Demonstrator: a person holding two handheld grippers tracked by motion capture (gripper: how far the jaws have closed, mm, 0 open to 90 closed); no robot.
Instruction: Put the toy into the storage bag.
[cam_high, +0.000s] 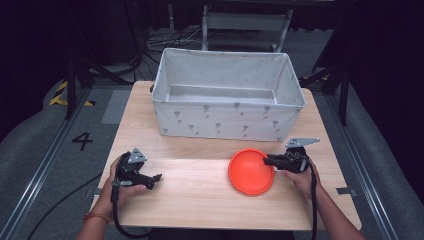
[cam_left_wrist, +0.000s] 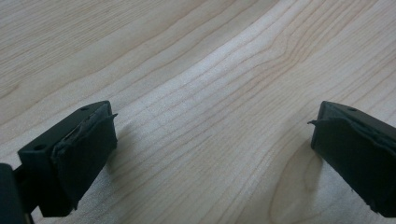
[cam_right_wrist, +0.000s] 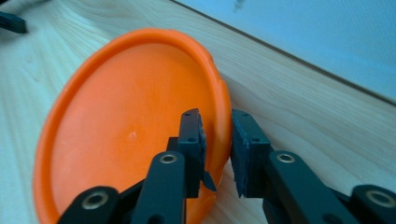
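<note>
An orange plate (cam_high: 251, 171) lies on the wooden table (cam_high: 200, 200), right of centre. My right gripper (cam_high: 268, 160) comes at it from the right and is shut on its right rim. In the right gripper view the plate (cam_right_wrist: 126, 135) is tipped up on edge, its rim pinched between the two black jaws of the right gripper (cam_right_wrist: 217, 144). My left gripper (cam_high: 156, 178) rests low at the table's left side, well apart from the plate. Seen in the left gripper view, the left gripper (cam_left_wrist: 212, 140) is open, its jaws spread wide over bare wood.
A large white fabric bin (cam_high: 227, 117) with small grey prints stands open at the back of the table, just behind the plate. Cables trail from both grippers toward the front edge. Dark floor, rails and stands surround the table.
</note>
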